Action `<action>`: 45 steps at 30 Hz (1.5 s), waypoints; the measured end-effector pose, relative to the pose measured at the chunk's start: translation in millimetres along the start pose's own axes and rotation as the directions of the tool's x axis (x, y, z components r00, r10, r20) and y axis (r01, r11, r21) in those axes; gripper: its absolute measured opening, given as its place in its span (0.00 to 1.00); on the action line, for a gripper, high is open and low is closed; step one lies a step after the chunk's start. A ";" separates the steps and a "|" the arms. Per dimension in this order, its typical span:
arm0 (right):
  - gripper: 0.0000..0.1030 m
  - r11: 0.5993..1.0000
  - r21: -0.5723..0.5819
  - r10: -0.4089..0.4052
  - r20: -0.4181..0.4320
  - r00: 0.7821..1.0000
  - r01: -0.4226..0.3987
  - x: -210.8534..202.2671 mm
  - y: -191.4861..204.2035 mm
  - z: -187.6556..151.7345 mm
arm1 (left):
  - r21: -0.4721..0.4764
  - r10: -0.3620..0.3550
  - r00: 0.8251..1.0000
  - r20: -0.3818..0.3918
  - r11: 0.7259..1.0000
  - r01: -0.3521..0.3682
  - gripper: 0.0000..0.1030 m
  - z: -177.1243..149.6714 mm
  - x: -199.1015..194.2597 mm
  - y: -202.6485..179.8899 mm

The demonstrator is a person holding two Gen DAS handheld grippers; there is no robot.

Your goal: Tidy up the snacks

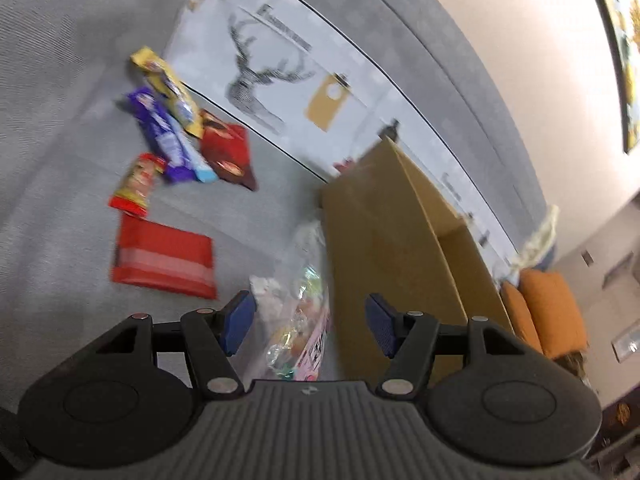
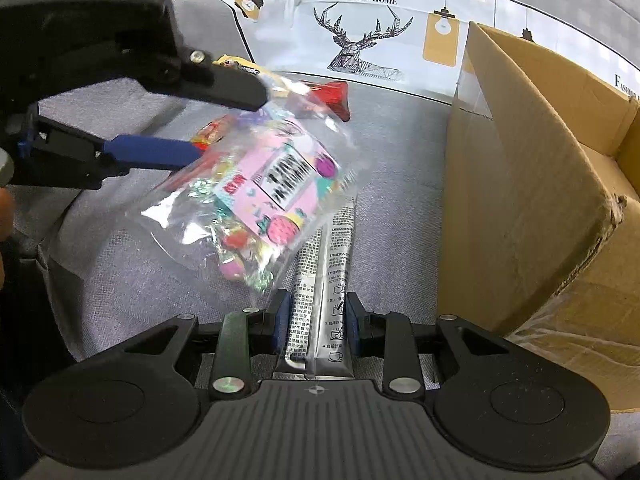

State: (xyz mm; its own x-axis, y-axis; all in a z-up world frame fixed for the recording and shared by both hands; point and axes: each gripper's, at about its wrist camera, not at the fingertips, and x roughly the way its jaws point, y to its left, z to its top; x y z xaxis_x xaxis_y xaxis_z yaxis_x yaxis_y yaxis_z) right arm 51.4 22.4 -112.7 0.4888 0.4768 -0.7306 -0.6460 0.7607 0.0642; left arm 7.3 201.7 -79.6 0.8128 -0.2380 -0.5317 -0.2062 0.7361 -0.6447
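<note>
My right gripper (image 2: 318, 316) is shut on two silver stick sachets (image 2: 320, 264) that point away over the grey cushion. A clear bag of colourful candies (image 2: 260, 192) with a pink label lies blurred just ahead, its corner over the sachets. My left gripper (image 2: 228, 126) reaches in from the left, open. In the left wrist view the candy bag (image 1: 300, 320) sits between the left gripper's (image 1: 310, 322) blue pads, which do not touch it. I cannot tell whether the bag rests on the cushion.
An open cardboard box (image 2: 520, 180) (image 1: 380, 232) stands at the right. Loose snacks lie on the cushion: a flat red pack (image 1: 164, 264), a small red-yellow pack (image 1: 136, 184), a purple bar (image 1: 160, 136), a yellow bar (image 1: 168, 84), a dark red bag (image 1: 228, 152). A deer-print cloth (image 2: 360, 40) covers the backrest.
</note>
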 end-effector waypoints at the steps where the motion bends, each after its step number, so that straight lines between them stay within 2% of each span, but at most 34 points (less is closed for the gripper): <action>1: 0.31 1.000 0.001 0.001 -0.001 1.000 -0.001 0.1 -0.2 0.3 | 0.010 -0.002 1.000 -0.008 1.000 0.002 0.65 -1.3 2.2 -1.7; 9: 0.31 1.000 0.005 0.002 -0.001 1.000 -0.002 0.9 -1.3 0.5 | 0.040 -0.043 0.998 -0.056 0.998 0.045 0.65 -4.7 10.2 -5.7; 11: 0.31 1.000 0.003 0.002 0.000 1.000 -0.002 0.9 -1.3 0.8 | 0.118 0.090 0.996 -0.016 0.989 -0.087 0.65 -5.7 8.7 -10.5; 13: 0.31 1.000 0.004 0.002 0.001 1.000 -0.002 1.1 -1.8 1.0 | 0.127 0.169 0.984 -0.055 0.979 -0.161 0.61 -7.0 16.7 -5.8; 16: 0.31 1.000 0.003 0.000 0.002 1.000 0.000 1.7 -1.5 0.3 | 0.098 0.180 0.974 -0.136 0.981 -0.168 0.60 -10.9 29.2 2.9; 19: 0.30 1.000 0.005 0.002 0.001 1.000 -0.002 1.9 -2.1 0.0 | 0.137 0.200 0.970 -0.142 0.974 -0.181 0.60 -12.5 33.7 0.2; 24: 0.30 1.000 0.006 0.003 0.001 1.000 -0.003 2.2 -2.1 -0.2 | 0.170 0.223 0.963 -0.149 0.965 -0.197 0.72 -16.6 39.9 -3.0; 26: 0.30 1.000 0.007 0.004 0.000 1.000 -0.004 2.2 -2.4 0.2 | 0.227 0.245 0.959 -0.147 0.951 -0.208 0.76 -20.7 45.1 -9.6; 29: 0.30 1.000 0.007 0.005 0.001 1.000 -0.005 2.0 -2.9 0.4 | 0.337 0.295 0.947 -0.125 0.910 -0.239 0.78 -31.2 50.9 -21.2; 31: 0.30 1.000 0.007 0.005 0.001 1.000 -0.005 2.0 -2.8 0.6 | 0.403 0.341 0.935 -0.094 0.872 -0.278 0.76 -37.1 54.9 -27.0; 33: 0.30 1.000 0.007 0.005 0.000 1.000 -0.005 2.0 -2.5 0.9 | 0.420 0.356 0.932 -0.072 0.858 -0.295 0.69 -38.1 57.0 -28.7; 38: 0.30 1.000 -0.004 0.003 0.007 1.000 -0.003 0.7 -1.1 0.8 | 0.384 0.371 0.928 -0.043 0.863 -0.327 0.50 -31.2 53.5 -22.2; 41: 0.30 1.000 -0.008 0.005 0.016 1.000 -0.005 -1.2 -0.2 0.2 | 0.361 0.375 0.927 -0.002 0.865 -0.349 0.48 -26.7 43.8 -22.8; 45: 0.28 1.000 -0.023 0.006 0.078 0.997 -0.004 -9.9 2.4 1.9 | 0.323 0.354 0.933 0.060 0.878 -0.354 0.47 -20.4 27.1 -23.6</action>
State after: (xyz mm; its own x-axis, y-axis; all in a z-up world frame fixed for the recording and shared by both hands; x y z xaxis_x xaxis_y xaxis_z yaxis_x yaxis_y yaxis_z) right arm 46.2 20.3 -104.1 0.5293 0.5143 -0.6748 -0.6613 0.7484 0.0517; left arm 23.2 165.0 -90.0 0.7183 0.0763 -0.6915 -0.2925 0.9350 -0.2006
